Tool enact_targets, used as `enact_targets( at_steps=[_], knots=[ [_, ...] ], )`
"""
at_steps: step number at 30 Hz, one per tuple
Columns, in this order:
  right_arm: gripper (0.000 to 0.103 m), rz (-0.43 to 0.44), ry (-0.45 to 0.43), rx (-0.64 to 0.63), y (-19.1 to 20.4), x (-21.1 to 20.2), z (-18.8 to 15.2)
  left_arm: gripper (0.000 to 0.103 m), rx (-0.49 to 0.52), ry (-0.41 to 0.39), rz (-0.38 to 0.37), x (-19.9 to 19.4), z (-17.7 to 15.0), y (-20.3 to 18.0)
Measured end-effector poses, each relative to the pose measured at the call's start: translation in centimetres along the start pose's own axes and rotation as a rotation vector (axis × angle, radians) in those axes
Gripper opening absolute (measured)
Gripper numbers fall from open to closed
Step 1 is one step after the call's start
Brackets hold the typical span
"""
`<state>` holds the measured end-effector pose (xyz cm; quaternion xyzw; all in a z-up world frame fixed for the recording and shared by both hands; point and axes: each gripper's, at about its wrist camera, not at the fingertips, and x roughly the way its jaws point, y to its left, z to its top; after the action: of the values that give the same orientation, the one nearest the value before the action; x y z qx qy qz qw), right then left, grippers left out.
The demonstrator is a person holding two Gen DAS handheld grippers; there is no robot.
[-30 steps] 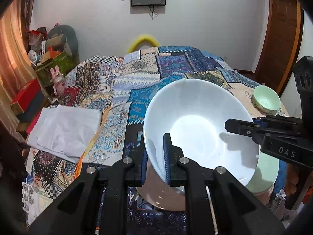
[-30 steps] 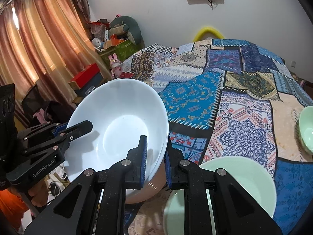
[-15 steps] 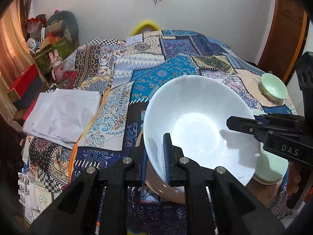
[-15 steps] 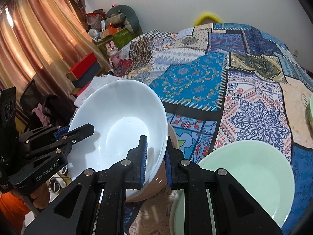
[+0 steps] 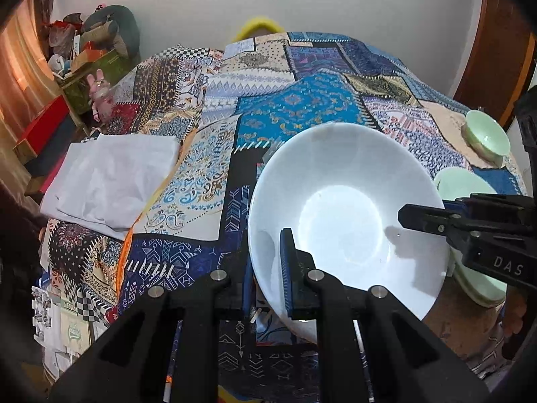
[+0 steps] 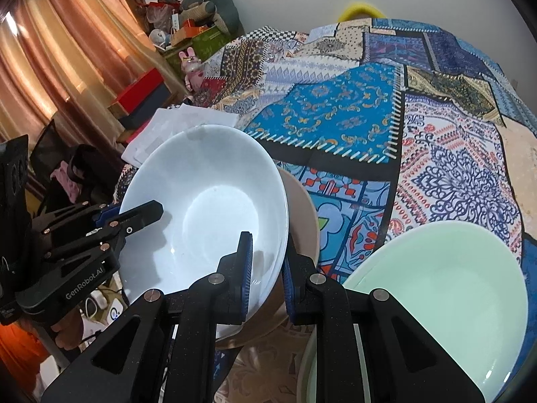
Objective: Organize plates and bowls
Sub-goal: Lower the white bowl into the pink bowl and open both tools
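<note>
The white bowl (image 5: 345, 215) hangs tilted between the two grippers, just above a beige bowl (image 6: 302, 208) whose rim shows behind and beneath it. The left gripper (image 5: 265, 268) has its fingers narrowed onto the near-left rim, one pad inside and one outside; the right gripper (image 6: 266, 268) pinches the opposite rim the same way. Each gripper appears in the other's view, clamped on the far edge.

The step in hand looks like nesting the white bowl into the beige one. To do it well, both hands should lower together and level the bowl so its base meets the beige bowl squarely, and the fingers should let go only once it sits, both sides at once, so it does not tip or clatter.

To the right, a large pale green bowl (image 6: 436, 288) lies close by, and a small green bowl (image 5: 486, 137) stands farther off on the patchwork cloth (image 5: 302, 110). A folded white cloth (image 5: 110, 178) lies to the left.

The left gripper's body reads "GenRobot.AI"; the right one shows "DAS".
</note>
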<state>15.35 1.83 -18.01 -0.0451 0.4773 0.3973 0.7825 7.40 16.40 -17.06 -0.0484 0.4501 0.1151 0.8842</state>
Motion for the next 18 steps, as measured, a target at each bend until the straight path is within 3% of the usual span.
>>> enact_targets(
  at_steps=[7, 13, 18],
  knots=[
    [0.015, -0.003, 0.028, -0.013, 0.6, 0.8, -0.3, 0.014, 0.023, 0.012, 0.032, 0.9, -0.1, 0.1],
    [0.018, -0.027, 0.024, -0.037, 0.8, 0.9, -0.2, 0.016, 0.010, 0.037, 0.004, 1.8, -0.4, 0.4],
    [0.019, -0.076, 0.030, -0.099, 1.4, 1.0, -0.3, 0.019, 0.044, 0.041, 0.030, 2.2, -0.4, -0.2]
  ],
)
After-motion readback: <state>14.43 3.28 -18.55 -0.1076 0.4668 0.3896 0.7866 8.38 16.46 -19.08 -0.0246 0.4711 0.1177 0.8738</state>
